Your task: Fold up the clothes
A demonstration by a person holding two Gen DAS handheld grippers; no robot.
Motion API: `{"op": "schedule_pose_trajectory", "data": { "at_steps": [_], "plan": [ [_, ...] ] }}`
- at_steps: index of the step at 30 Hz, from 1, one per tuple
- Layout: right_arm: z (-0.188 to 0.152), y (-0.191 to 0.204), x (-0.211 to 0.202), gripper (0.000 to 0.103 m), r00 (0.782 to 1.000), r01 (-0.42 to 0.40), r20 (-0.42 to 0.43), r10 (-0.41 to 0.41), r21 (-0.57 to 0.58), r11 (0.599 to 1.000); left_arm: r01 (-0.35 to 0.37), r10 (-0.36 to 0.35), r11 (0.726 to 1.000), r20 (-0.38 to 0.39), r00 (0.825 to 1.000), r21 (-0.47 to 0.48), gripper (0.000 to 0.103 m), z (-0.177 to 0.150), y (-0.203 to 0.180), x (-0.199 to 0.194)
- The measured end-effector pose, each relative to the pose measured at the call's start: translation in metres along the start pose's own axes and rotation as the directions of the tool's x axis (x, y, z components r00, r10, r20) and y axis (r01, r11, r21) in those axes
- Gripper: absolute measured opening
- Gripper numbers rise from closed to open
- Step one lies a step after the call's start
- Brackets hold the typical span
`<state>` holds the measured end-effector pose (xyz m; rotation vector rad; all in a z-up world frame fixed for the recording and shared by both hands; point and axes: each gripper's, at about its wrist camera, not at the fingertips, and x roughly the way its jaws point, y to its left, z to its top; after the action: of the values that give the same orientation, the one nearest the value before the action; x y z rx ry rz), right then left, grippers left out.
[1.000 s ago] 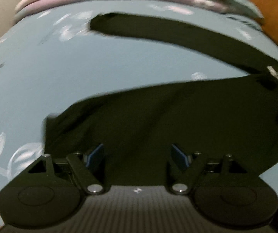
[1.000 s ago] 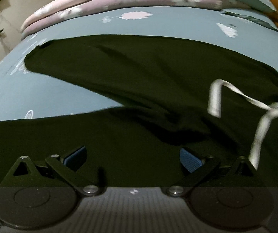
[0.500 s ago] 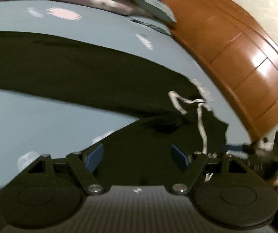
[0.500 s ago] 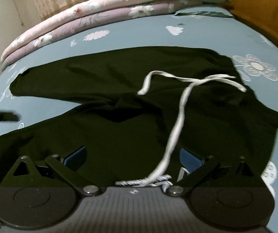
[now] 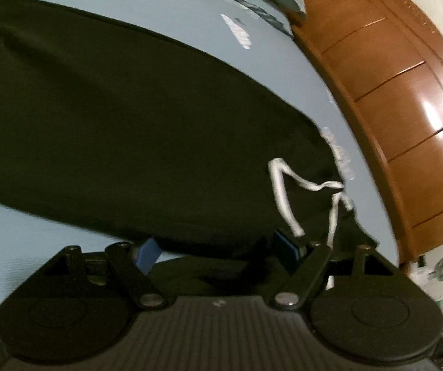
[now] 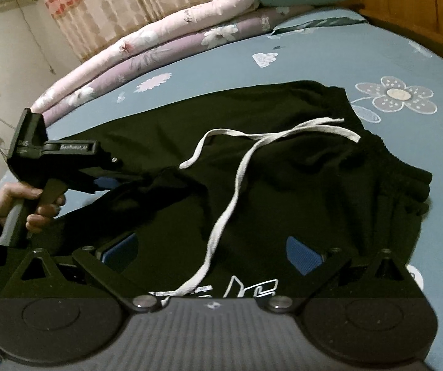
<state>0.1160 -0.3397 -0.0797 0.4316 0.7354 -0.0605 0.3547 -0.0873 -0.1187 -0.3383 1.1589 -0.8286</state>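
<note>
Surface: blue flower-printed bedsheet [image 6: 329, 61]; folded pink and lilac quilts [image 6: 147, 52] at the far edge, brown wooden headboard [image 5: 400, 99] on the right, curtained wall behind. Open sheet on the pants' far side. Task item: black drawstring pants [image 6: 283, 185] spread flat, white cord [image 6: 230, 191] lying loose across the waist. My left gripper [image 5: 218, 249]: fingers spread wide, seemingly just above the cloth, though blur obscures contact. My right gripper [image 6: 212, 252]: fingers spread, nothing grasped.

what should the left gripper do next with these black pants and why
Probably ease the left gripper forward and close on the black pants near the crotch. Its jaws stand open with nothing held, the right gripper is open too, and the pants lie unfolded on the bed.
</note>
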Motion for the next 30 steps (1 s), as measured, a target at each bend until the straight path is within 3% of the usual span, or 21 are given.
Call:
{"op": "schedule_pose_trajectory", "data": {
  "at_steps": [3, 11, 15, 20, 24, 26, 30],
  "plan": [
    [0.000, -0.012, 0.003, 0.103, 1.000, -0.028, -0.012, 0.028, 0.003, 1.000, 0.058, -0.058, 0.998, -0.008, 0.998, -0.014, 0.077, 0.001, -0.016, 0.014],
    [0.014, -0.010, 0.019, 0.103, 0.991, -0.134, -0.030, 0.132, -0.068, 0.989, 0.117, -0.114, 0.991, 0.044, 0.992, -0.063, 0.078, 0.029, -0.033, 0.028],
    [0.025, 0.012, 0.042, 0.103, 0.958, -0.287, -0.046, 0.284, -0.090, 0.954, 0.110, -0.109, 0.993, 0.020, 0.994, -0.052, 0.078, 0.034, -0.033, 0.030],
    [0.037, 0.041, 0.094, 0.103, 0.915, -0.400, -0.112, 0.388, -0.127, 0.908, 0.095, -0.095, 0.995, -0.021, 0.995, -0.018, 0.078, 0.032, -0.031, 0.028],
    [0.046, 0.048, 0.149, 0.103, 0.898, -0.420, -0.179, 0.402, -0.075, 0.905, 0.061, -0.061, 0.998, -0.012, 0.998, -0.033, 0.078, 0.031, -0.024, 0.016],
    [0.044, 0.047, 0.159, 0.103, 0.899, -0.425, -0.152, 0.411, -0.078, 0.902, 0.050, -0.050, 0.998, -0.010, 0.999, -0.039, 0.078, 0.027, -0.021, 0.005],
    [0.039, 0.046, 0.136, 0.103, 0.906, -0.407, -0.161, 0.392, -0.077, 0.910, 0.019, -0.019, 1.000, 0.008, 1.000, 0.006, 0.079, 0.012, -0.025, -0.026]
  ]
}}
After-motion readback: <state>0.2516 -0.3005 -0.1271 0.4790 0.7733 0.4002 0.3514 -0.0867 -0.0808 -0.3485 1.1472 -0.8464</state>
